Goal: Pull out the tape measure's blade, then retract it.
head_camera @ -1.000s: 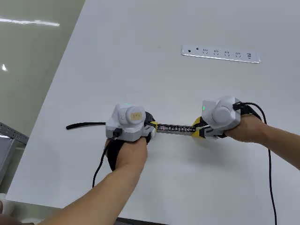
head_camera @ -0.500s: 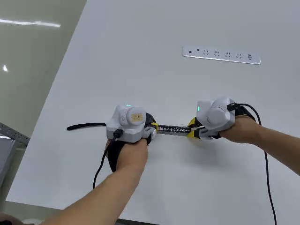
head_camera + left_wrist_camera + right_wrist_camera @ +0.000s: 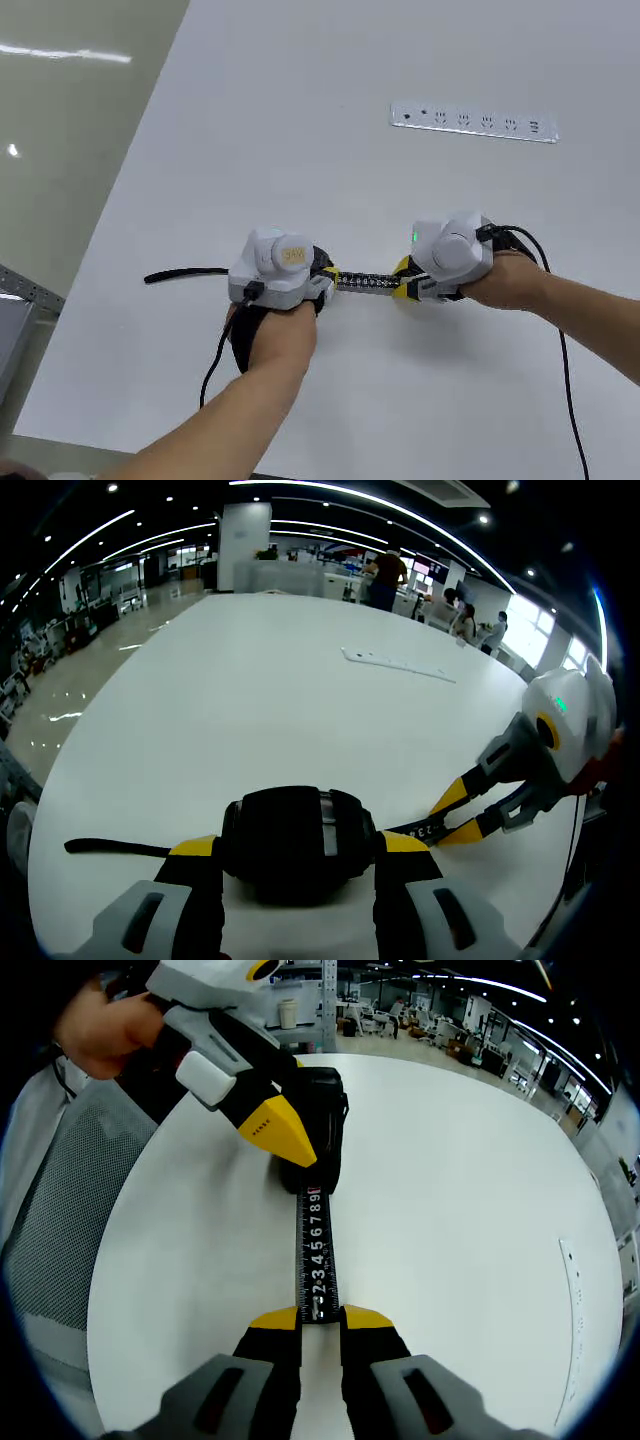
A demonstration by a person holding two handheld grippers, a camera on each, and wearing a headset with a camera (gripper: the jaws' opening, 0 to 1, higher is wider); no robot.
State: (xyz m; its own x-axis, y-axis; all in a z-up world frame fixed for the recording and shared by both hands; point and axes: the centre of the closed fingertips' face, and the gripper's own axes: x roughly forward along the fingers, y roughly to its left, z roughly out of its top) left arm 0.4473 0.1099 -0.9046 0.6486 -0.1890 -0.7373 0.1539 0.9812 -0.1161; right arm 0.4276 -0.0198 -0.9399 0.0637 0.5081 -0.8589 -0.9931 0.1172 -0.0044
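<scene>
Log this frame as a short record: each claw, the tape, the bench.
left claw: shut on tape measure case
right claw: shut on blade tip
blade: short stretch out, straight between claws, numbers face up
table: white, power strip at far side
stage: blade not fully retracted

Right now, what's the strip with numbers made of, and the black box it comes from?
Strip: thin, flat, dark with printed white numbers; probably painted metal. Black box: dull, rounded shell, looks like plastic, maybe rubber-coated.
</scene>
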